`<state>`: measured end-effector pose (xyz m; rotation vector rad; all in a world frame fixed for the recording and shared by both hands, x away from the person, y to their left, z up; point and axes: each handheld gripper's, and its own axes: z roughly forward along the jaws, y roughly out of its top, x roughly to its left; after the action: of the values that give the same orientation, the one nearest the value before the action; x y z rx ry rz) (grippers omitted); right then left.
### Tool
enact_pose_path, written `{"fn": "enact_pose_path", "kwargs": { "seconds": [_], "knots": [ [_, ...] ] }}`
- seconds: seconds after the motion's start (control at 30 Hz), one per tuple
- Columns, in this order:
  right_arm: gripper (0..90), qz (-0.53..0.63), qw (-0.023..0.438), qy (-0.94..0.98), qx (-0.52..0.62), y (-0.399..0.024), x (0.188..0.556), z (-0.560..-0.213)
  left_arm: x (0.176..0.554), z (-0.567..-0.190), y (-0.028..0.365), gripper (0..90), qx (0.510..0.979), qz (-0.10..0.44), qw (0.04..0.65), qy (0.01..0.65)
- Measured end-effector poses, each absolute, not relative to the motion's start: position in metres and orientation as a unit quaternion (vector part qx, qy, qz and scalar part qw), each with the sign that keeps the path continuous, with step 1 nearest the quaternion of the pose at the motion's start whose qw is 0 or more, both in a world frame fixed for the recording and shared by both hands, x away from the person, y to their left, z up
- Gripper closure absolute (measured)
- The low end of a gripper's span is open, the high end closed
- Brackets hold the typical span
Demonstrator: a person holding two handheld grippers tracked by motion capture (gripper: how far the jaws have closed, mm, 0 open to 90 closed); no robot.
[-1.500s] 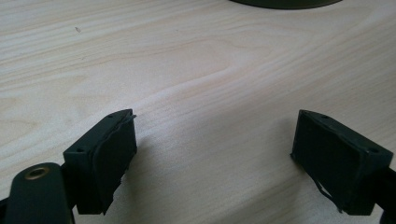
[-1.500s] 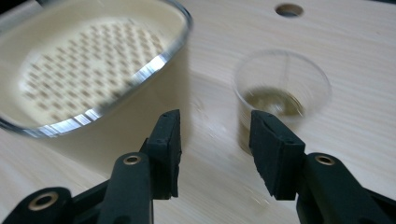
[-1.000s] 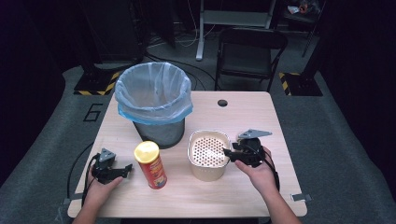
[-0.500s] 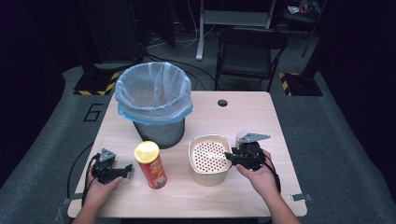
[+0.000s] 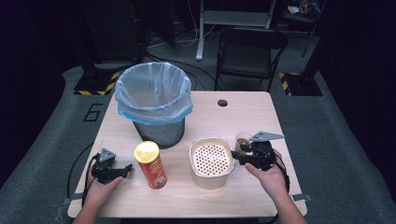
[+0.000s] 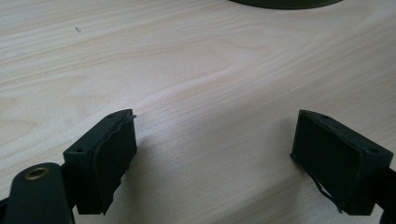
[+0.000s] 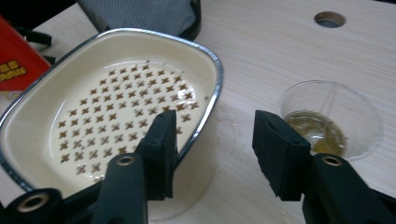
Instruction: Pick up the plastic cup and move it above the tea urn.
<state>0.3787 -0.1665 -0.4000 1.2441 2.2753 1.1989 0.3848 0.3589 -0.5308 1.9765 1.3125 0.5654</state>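
Straddling bowl (image 7: 112, 107) rim: right tongs (image 7: 212, 140) just opened, pads off it | bowl on bench (image 5: 243, 116), between can (image 5: 150, 164) and cup (image 7: 329, 122) | left tongs (image 6: 215, 158) released, empty, low over bench

Pale wood counter (image 5: 205, 116) with a round cable hole (image 5: 222, 102), bearing a lined waste bin (image 5: 154, 102), red crisp can (image 5: 150, 164), cream perforated dish (image 5: 211, 161), clear plastic cup (image 7: 329, 122)
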Motion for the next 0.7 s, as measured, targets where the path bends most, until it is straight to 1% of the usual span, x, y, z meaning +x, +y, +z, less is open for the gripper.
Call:
{"fn": "enact_pose_path", "kwargs": {
  "seconds": [0.03, 0.07, 0.17, 0.27, 0.3, 0.33, 0.47, 0.53, 0.57, 0.63, 0.7],
  "knots": [
    [45.6, 0.417, 0.147, 0.784, 0.436, -0.171, 0.38, -0.4, 0.385, -0.531, 0.359, 13.2, 0.761, 0.218, 0.344, 0.505],
    [41.8, 0.414, 0.163, 0.778, 0.444, -0.177, 0.383, -0.4, 0.385, -0.531, 0.359, 13.3, 0.761, 0.218, 0.344, 0.505],
    [39.7, 0.407, 0.176, 0.772, 0.456, -0.183, 0.387, -0.403, 0.385, -0.531, 0.359, 13.2, 0.761, 0.218, 0.344, 0.505],
    [31.8, 0.393, 0.205, 0.764, 0.47, -0.193, 0.394, -0.413, 0.385, -0.531, 0.359, 13.3, 0.761, 0.218, 0.344, 0.505],
    [31.8, 0.393, 0.205, 0.764, 0.47, -0.193, 0.394, -0.413, 0.385, -0.531, 0.359, 13.3, 0.761, 0.218, 0.344, 0.505],
    [28.9, 0.392, 0.211, 0.759, 0.475, -0.196, 0.399, -0.42, 0.385, -0.531, 0.359, 13.3, 0.761, 0.218, 0.344, 0.505],
    [26.6, 0.38, 0.223, 0.756, 0.484, -0.197, 0.408, -0.435, 0.385, -0.531, 0.359, 13.2, 0.761, 0.218, 0.344, 0.505],
    [23.1, 0.375, 0.224, 0.757, 0.486, -0.197, 0.412, -0.44, 0.385, -0.531, 0.359, 13.3, 0.761, 0.218, 0.344, 0.505],
    [23.1, 0.375, 0.224, 0.757, 0.486, -0.197, 0.412, -0.44, 0.385, -0.531, 0.359, 13.2, 0.761, 0.218, 0.344, 0.505],
    [20.1, 0.372, 0.225, 0.759, 0.485, -0.195, 0.417, -0.447, 0.385, -0.531, 0.359, 13.2, 0.761, 0.218, 0.344, 0.505],
    [19.4, 0.361, 0.234, 0.763, 0.482, -0.19, 0.421, -0.451, 0.385, -0.531, 0.359, 13.2, 0.761, 0.217, 0.344, 0.505]
  ]
}}
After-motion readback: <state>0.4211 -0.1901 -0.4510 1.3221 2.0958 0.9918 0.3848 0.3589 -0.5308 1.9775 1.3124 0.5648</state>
